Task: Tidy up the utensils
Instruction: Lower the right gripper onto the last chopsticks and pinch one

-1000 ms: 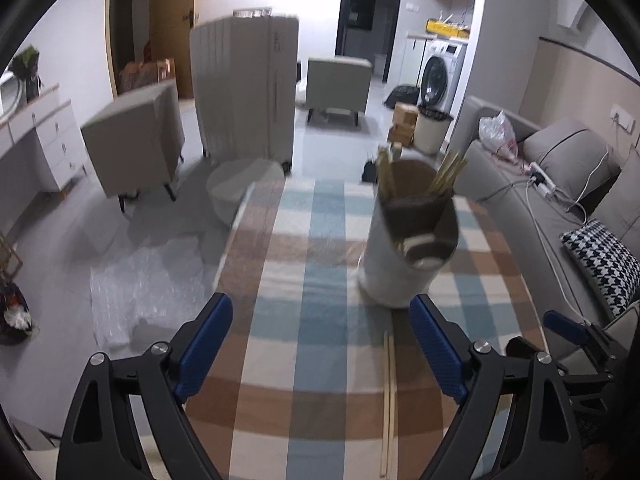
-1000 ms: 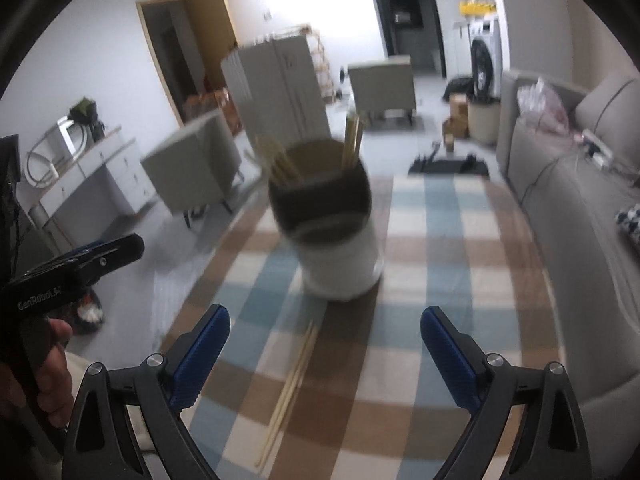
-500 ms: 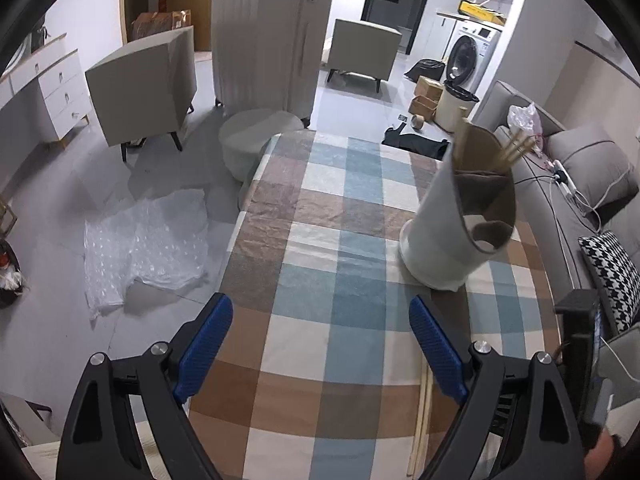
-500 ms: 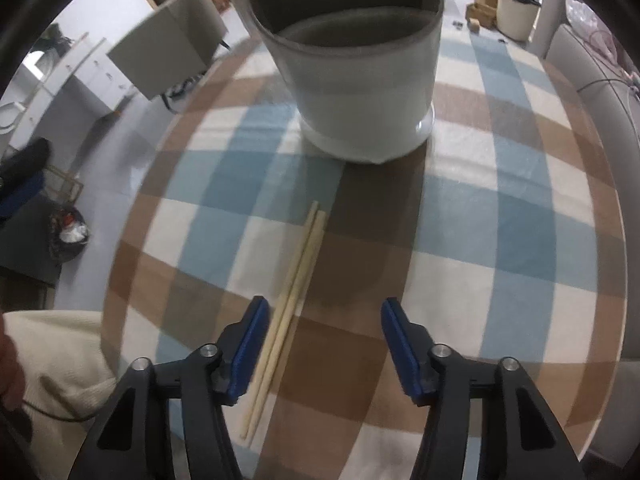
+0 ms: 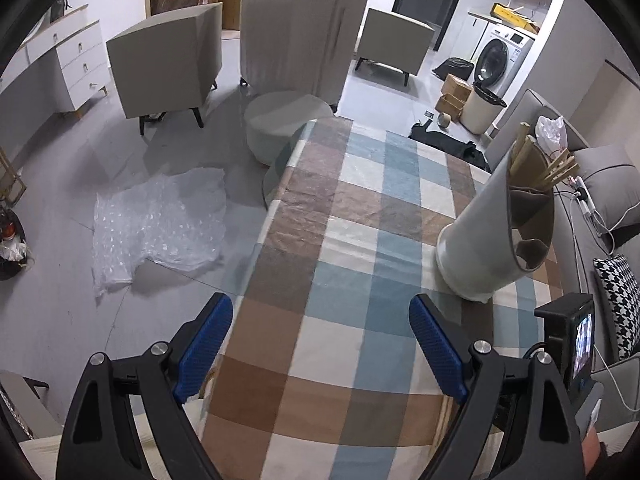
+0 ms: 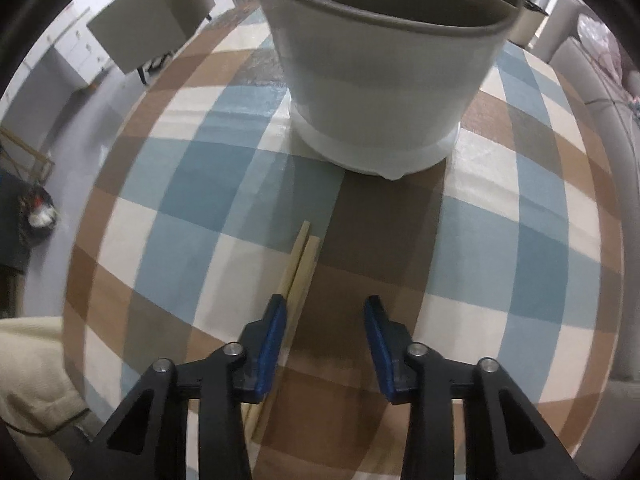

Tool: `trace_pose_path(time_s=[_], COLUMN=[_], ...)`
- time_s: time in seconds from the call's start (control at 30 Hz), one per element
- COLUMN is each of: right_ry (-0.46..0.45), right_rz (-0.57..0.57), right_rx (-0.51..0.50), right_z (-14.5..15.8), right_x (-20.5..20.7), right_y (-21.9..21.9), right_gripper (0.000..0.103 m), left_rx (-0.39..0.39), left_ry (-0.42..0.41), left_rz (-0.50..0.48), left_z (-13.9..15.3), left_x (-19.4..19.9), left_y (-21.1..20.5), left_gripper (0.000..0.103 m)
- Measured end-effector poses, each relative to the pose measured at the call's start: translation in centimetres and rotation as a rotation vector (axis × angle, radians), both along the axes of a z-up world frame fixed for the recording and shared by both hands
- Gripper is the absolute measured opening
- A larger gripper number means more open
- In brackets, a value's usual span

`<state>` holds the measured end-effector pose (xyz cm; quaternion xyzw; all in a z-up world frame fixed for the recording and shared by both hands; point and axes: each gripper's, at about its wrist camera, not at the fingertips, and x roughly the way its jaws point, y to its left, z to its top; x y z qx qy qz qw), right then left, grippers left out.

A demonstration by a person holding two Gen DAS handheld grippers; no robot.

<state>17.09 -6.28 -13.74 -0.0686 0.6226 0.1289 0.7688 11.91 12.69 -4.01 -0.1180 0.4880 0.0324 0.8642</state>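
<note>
A pair of chopsticks (image 6: 301,270) lay on the checked surface (image 6: 500,248) just before the utensil holder (image 6: 384,68). The right gripper (image 6: 325,334) was closing, its left finger over them, nothing gripped. The left gripper (image 5: 320,346) hung released above bare cloth.

chopsticks (image 6: 301,268) on table (image 6: 500,240), before holder (image 6: 384,80)

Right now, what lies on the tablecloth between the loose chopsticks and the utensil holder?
Nothing: in the right wrist view, only bare checked tablecloth separates the chopsticks from the utensil holder.
</note>
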Motion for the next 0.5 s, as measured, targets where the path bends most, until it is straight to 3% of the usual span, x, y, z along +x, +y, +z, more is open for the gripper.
trace_pose_path(time_s=[0.1, 0.2, 0.37, 0.5], right_ry=[-0.003, 0.014, 0.005, -0.014], right_rz=[-0.009, -0.002, -0.016, -0.045], right_rx=[-0.03, -0.082, -0.086, -0.025], right_z=[0.3, 0.1, 0.7, 2.1], right_x=[0.0, 0.0, 0.4, 0.2], right_y=[0.2, 0.5, 0.9, 0.0], right_gripper=[0.032, 0.021, 0.021, 0.023], left_rx=[-0.028, -0.054, -0.045, -0.058], left_ry=[0.021, 0.028, 0.01, 0.015], left_rz=[0.017, 0.038, 0.029, 0.03], left_z=[-0.4, -0.4, 0.0, -0.2], left_x=[0.0, 0.2, 0.3, 0.6], left_y=[0.7, 1.2, 1.2, 1.2], left_gripper=[0.087, 0.087, 0.087, 0.087])
